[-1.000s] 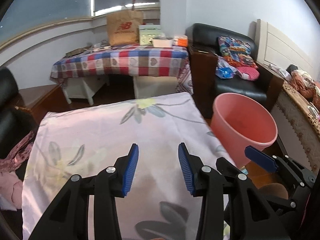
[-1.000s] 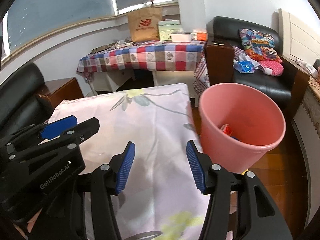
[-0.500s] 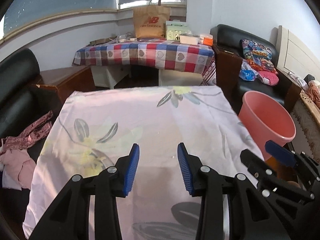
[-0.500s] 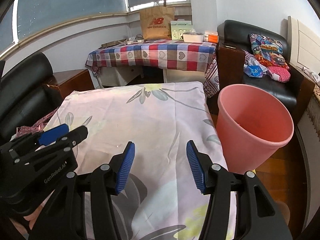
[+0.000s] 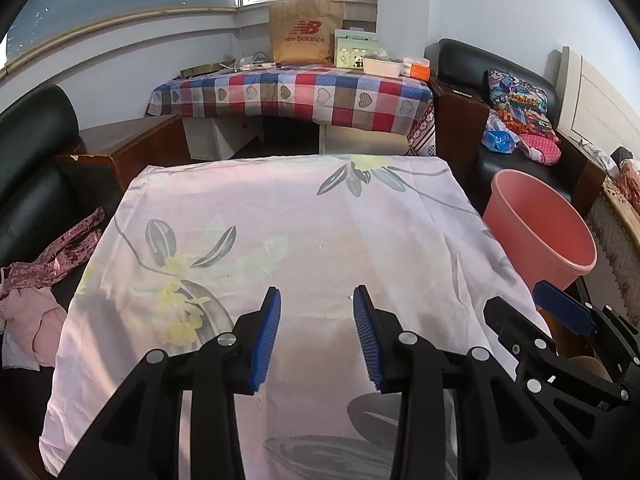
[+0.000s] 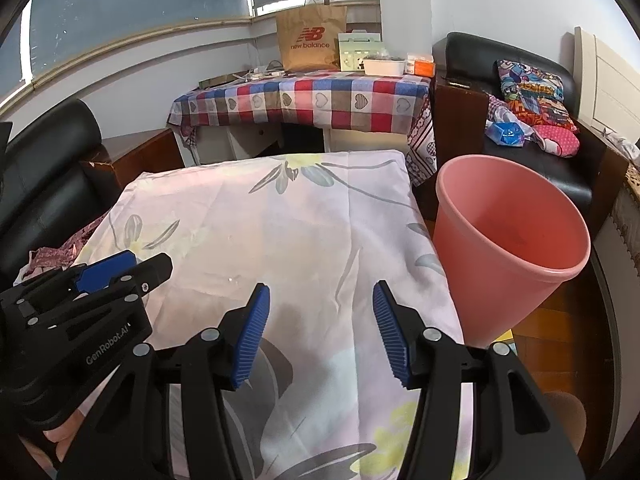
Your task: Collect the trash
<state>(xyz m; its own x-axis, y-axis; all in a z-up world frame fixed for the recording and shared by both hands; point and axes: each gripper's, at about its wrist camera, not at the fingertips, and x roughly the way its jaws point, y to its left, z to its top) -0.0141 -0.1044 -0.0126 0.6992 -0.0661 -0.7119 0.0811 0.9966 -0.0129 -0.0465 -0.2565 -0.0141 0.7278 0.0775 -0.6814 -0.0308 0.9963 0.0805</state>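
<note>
While we pull both grippers back from the pink bucket (image 6: 508,248), more floral cloth (image 5: 280,240) shows than before. Left gripper (image 5: 316,320) and right gripper (image 6: 320,320) hold open, empty jaws. Bucket stands upright beside the cloth's right edge.

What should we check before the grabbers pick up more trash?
1. Left gripper open, nothing between its fingers: ok.
2. Right gripper open, nothing held: ok.
3. Bin upright beside the cloth, mouth unblocked: ok.
4. Trash to pick on the cloth: not ok, only tiny specks show.
5. Room left in the bin: cannot tell, its bottom is hidden.
</note>
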